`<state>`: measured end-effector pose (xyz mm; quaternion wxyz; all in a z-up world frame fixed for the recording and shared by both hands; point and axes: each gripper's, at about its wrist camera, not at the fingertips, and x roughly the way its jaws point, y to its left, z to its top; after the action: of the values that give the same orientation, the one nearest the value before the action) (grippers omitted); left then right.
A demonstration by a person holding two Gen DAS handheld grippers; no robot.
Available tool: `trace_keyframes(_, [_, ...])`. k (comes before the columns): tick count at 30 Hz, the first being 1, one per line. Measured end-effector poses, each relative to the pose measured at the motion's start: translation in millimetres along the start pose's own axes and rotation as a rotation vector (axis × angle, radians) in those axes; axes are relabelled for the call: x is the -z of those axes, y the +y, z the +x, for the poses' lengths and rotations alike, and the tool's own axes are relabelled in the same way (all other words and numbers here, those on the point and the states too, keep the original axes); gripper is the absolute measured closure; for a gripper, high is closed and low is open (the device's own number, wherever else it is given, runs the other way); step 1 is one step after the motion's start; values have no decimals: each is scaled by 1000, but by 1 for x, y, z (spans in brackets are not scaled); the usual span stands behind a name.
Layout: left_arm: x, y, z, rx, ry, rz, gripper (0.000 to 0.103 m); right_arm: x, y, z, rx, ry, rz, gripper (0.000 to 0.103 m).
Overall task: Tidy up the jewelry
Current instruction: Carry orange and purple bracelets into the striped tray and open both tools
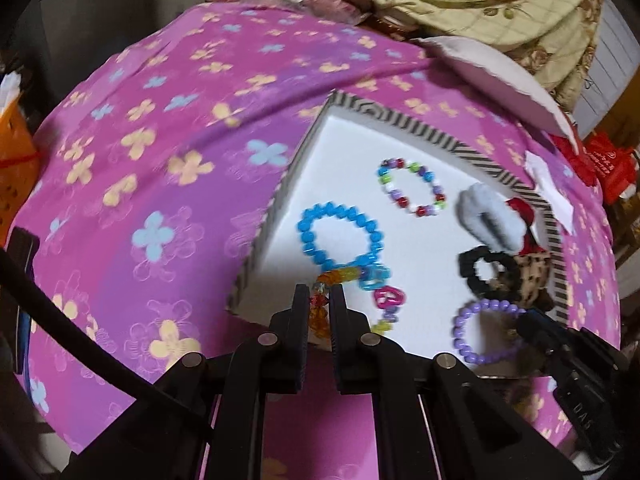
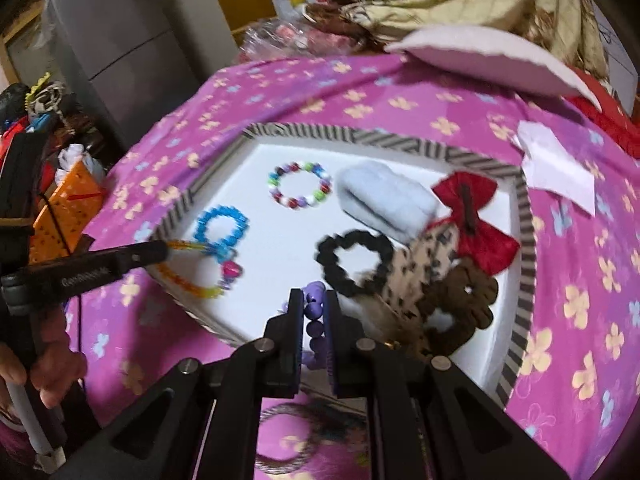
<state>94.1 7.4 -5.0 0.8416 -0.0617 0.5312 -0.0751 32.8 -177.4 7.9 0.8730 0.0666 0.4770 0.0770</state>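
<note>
A: Left gripper state?
B: Fingers pinching the orange-yellow bead strand, faceted translucent beads, at the near-left corner of the tray.
A: Right gripper?
B: Fingers pinching the purple bracelet, round matte beads, at the tray's near edge.
A: Tray contents?
B: White foam floor, striped rim. 1 blue bead bracelet, 1 multicolour bracelet, 1 black scrunchie, 1 red bow, 1 pale fuzzy clip. Floral pink cloth under it.
</note>
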Motion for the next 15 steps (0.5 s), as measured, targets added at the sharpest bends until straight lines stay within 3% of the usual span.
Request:
trace_keyframes(12, [8,-10,13,-54,-5,44,83,16,-8,26,72,92,-18,93])
trace_keyframes(15, [9,-13,11,-58,-17,56,79,16,-9,22,50,76,-9,81])
